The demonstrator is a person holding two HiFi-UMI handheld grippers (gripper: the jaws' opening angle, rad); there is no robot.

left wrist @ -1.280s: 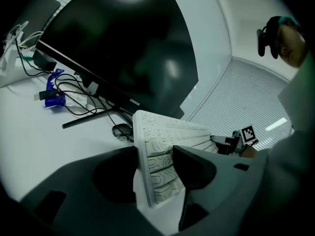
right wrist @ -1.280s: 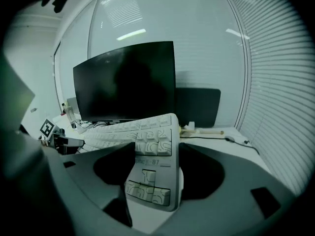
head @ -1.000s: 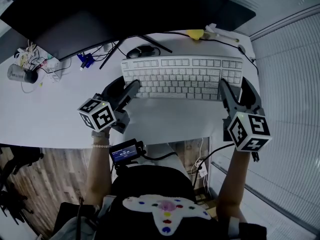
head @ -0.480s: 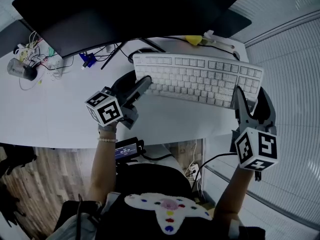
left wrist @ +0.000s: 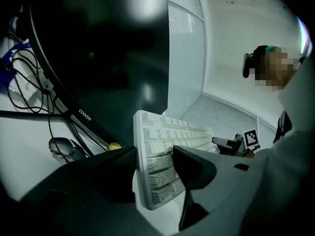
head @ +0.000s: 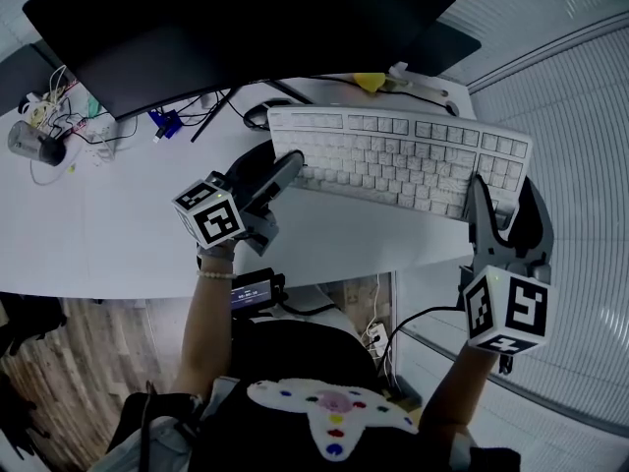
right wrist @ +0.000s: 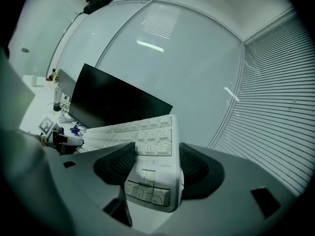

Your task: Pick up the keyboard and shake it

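Note:
A white keyboard (head: 403,160) hangs above the white desk (head: 118,234), tilted, held at both ends. My left gripper (head: 285,170) is shut on its left end, and my right gripper (head: 501,200) is shut on its right end. In the left gripper view the keyboard (left wrist: 162,161) sits edge-on between the two dark pads of the left gripper (left wrist: 155,168). The right gripper view shows the keyboard's (right wrist: 152,151) numeric-pad end clamped in the right gripper (right wrist: 155,163), one pad on each face.
A large dark monitor (head: 246,18) stands behind the keyboard. A dark mouse (head: 257,114) and a yellow item (head: 369,81) lie under its edge. Tangled cables (head: 59,106) and a small cylinder (head: 25,141) sit at the desk's far left. The desk's front edge runs below my grippers.
Both grippers have risen with the keyboard, which came off the desk and drifted right. Its right end went higher and now reaches past the desk's edge.

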